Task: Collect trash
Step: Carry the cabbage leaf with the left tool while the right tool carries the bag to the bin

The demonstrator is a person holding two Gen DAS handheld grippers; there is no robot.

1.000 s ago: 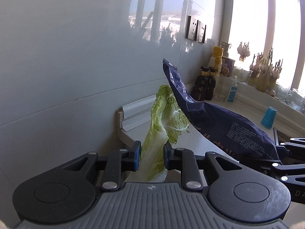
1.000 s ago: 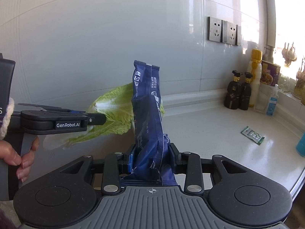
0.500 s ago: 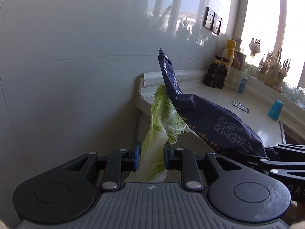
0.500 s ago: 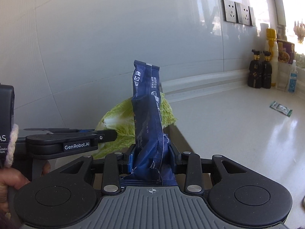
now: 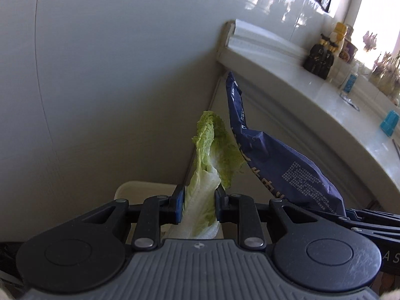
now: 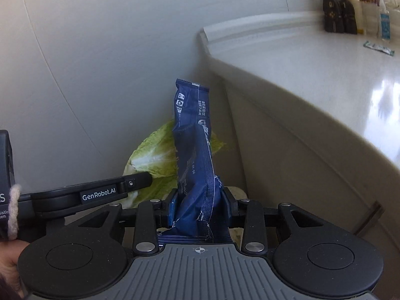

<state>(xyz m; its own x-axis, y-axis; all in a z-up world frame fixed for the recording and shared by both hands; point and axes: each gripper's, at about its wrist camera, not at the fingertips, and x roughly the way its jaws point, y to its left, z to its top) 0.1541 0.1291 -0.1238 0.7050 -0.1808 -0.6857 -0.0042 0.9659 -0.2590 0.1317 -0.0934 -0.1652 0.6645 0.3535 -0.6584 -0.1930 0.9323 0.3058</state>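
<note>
My left gripper [image 5: 199, 206] is shut on a green cabbage leaf [image 5: 212, 155] that stands up between its fingers. My right gripper [image 6: 200, 208] is shut on a dark blue snack bag [image 6: 193, 135]. The bag [image 5: 275, 160] also shows in the left wrist view, just right of the leaf. The leaf [image 6: 155, 157] and the left gripper's finger [image 6: 100, 192] show in the right wrist view, left of the bag. Both grippers hang below the counter's left end, over a pale bin rim [image 5: 140, 187] seen low behind the left fingers.
The white counter [image 6: 312, 60] runs to the right, its cabinet front [image 6: 300, 150] beside the bag. On it lie a small green wrapper [image 6: 378, 48], dark bottles [image 6: 338, 7] and a blue cup [image 5: 388, 123]. A grey tiled wall [image 5: 112, 75] is straight ahead.
Both grippers have dropped from counter height to below the counter's edge beside its left end, still holding the leaf and the bag. The bin rim has come into view.
</note>
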